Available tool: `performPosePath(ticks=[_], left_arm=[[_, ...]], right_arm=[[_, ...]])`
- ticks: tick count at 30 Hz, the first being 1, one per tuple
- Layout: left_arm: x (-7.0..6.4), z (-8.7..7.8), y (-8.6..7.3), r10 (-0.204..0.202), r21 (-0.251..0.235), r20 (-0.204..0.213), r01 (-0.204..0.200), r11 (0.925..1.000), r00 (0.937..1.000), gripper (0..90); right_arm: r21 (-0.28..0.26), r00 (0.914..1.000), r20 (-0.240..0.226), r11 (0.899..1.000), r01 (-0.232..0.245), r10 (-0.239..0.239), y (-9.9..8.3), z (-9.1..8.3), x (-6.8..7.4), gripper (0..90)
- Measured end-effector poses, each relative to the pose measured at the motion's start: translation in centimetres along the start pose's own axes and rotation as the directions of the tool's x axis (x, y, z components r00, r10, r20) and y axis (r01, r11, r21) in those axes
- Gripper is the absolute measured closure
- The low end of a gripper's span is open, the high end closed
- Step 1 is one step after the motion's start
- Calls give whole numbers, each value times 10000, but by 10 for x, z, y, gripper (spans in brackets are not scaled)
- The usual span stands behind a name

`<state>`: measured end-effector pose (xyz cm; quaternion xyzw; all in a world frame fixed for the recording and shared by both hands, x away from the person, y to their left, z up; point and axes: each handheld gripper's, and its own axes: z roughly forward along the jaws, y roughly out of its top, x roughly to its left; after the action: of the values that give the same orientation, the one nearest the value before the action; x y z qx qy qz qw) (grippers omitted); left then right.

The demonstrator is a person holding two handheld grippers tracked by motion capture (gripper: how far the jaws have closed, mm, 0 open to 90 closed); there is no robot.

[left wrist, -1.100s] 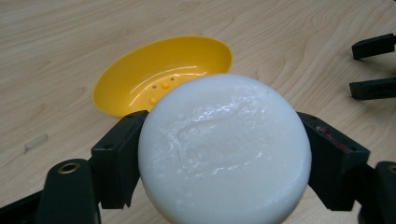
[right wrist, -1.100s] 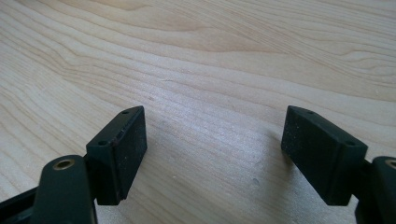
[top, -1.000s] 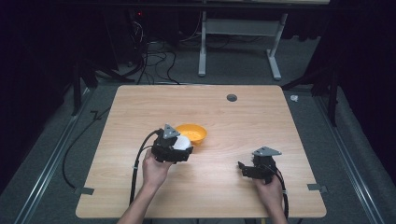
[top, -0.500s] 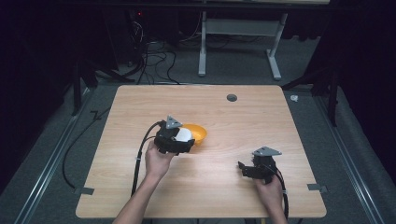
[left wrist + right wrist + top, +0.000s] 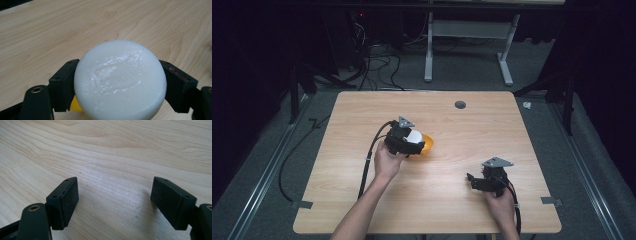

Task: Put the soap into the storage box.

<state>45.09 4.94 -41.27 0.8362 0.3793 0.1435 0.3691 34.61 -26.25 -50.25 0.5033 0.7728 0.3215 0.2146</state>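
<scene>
Left claw view shows a white round lid clamped between the left claw's jaws, just above an orange bowl near the middle of the bench. Near the bench's front right corner, the right claw rests wide apart, holding nothing.

Left gripper sits near the middle of the table, held by the left hand, forearm reaching in from the table's near edge. Its jaws are clamped on a white round object. Right gripper lies toward the table's near right corner, right hand behind it, jaws spread wide with bare wood between them.
</scene>
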Motion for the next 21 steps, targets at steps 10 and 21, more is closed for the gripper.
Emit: performPosePath(ticks=[10,21], left_arm=[[8,17,5,-233,144,-303,238,9996,9993,236],[10,35,1,-236,572,-680,275,9980,9974,235]], right_arm=[[-12,10000,-31,10000,-7,7,0,0,-1,232],[-17,10000,-35,10000,-18,18,0,0,-1,232]])
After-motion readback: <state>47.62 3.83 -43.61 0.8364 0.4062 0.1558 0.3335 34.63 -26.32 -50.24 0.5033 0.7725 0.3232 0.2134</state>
